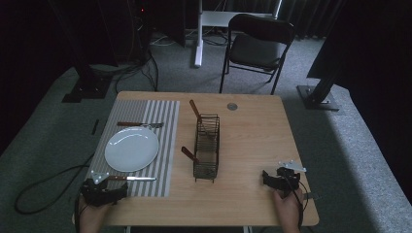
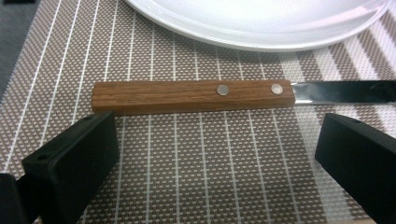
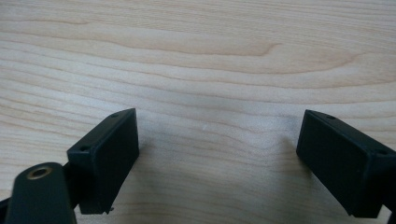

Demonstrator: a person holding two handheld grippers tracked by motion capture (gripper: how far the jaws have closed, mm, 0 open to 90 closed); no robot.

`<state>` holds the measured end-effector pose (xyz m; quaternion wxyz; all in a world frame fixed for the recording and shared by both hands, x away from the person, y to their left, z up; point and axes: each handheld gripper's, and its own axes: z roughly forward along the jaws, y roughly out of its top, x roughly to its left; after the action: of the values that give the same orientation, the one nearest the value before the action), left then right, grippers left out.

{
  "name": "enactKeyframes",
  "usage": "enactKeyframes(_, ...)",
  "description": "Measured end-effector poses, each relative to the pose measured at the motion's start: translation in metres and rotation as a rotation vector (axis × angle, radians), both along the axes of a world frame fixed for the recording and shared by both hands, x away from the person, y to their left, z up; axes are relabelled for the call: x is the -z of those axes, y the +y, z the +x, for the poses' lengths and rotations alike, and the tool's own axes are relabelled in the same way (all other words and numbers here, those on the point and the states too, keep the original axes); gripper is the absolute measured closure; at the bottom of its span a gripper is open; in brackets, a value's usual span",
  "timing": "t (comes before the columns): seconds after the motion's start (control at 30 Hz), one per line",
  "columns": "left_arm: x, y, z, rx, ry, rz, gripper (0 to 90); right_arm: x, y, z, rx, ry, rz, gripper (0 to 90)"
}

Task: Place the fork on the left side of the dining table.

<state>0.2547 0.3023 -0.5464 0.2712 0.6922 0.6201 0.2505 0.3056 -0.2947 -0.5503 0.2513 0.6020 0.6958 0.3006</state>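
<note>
No lettering or brand mark can be read on anything here. The knife (image 2: pixel 194 96) lies flat on the striped placemat (image 2: pixel 187 177), close to the desk's near-left corner and just short of the near rim of the white plate (image 2: pixel 261 28). Its handle is a squared slab of brown wood with a fine straight grain, pinned by two small round metal rivets near the blade end; the blade is smooth and mirror-bright. The placemat is a coarse woven mesh in brown-grey with thin pale lines running across it. The plate is glossy, round and shallow.

The left gripper (image 2: pixel 210 154) sits low over the mat with its blocky matt-black jaws spread wide, one at each side of the handle's near edge and touching nothing; bare mat lies between them. In the high view it rests at the mat's near-left corner (image 1: pixel 104 190).

The right gripper (image 3: pixel 217 163) hovers over bare pale wood near the desk's near-right corner, jaws likewise far apart and empty. The desk (image 1: pixel 252 136) is light wood-grain laminate with rounded corners.

At the middle of the desk stands a black wire caddy (image 1: pixel 207 148), long and narrow, with two wooden-handled utensils leaning in it. A fork (image 1: pixel 140 124) lies on the mat beyond the plate. The right half of the desk is open surface.
</note>
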Motion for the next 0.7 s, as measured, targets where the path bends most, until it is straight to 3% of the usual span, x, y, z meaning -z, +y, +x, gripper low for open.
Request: enactKeyframes(0.7, 0.0003, -0.0006, 0.0057, 0.006, -0.003, -0.001, 0.0, 0.0, 0.0, 0.0002, 0.0, 0.0, 0.0, 12.6)
